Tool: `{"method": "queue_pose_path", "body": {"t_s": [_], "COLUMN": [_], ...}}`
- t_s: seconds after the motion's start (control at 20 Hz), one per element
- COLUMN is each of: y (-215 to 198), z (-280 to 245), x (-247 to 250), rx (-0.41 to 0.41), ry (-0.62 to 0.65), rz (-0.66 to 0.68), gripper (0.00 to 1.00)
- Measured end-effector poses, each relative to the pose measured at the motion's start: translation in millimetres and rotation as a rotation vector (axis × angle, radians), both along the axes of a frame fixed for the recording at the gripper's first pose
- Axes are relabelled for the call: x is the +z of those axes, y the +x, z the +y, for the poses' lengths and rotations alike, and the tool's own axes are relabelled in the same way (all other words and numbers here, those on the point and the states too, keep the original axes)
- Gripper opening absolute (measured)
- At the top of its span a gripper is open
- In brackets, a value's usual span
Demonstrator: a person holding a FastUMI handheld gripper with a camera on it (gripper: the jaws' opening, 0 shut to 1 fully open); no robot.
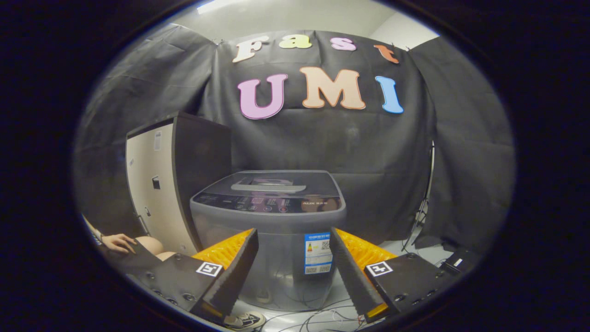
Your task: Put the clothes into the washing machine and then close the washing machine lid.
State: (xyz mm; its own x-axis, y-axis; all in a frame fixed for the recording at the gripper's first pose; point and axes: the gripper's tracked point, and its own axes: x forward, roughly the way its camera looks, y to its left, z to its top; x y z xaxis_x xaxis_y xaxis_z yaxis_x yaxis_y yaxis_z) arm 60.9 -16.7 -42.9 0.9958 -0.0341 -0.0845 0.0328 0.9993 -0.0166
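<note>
A grey top-loading washing machine [269, 221] stands on the floor straight ahead of my fingers, its flat lid [269, 184] lying shut over the top, with a control panel along the lid's front edge. My gripper [292, 240] is open, held back from the machine and level with its front wall, and nothing sits between the fingers. No clothes are visible.
A tall cabinet [159, 180] with a pale door and dark side stands left of the machine. A person's hand [117, 242] rests low at the left. Cables [322, 318] and a shoe [246, 319] lie on the floor below. A stand [426, 203] leans at the right.
</note>
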Motion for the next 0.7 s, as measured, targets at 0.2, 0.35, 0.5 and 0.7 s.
{"method": "queue_pose_path", "body": {"t_s": [0.2,0.35,0.5,0.7], "y": [-0.6,-1.5,-1.0,-1.0], "z": [0.5,0.4,0.3,0.3], "x": [0.9,0.8,0.0,0.0], "rx": [0.0,0.0,0.0,0.0], "ry": [0.0,0.0,0.0,0.0], "rz": [0.0,0.0,0.0,0.0], "gripper": [0.97,0.97,0.97,0.97]}}
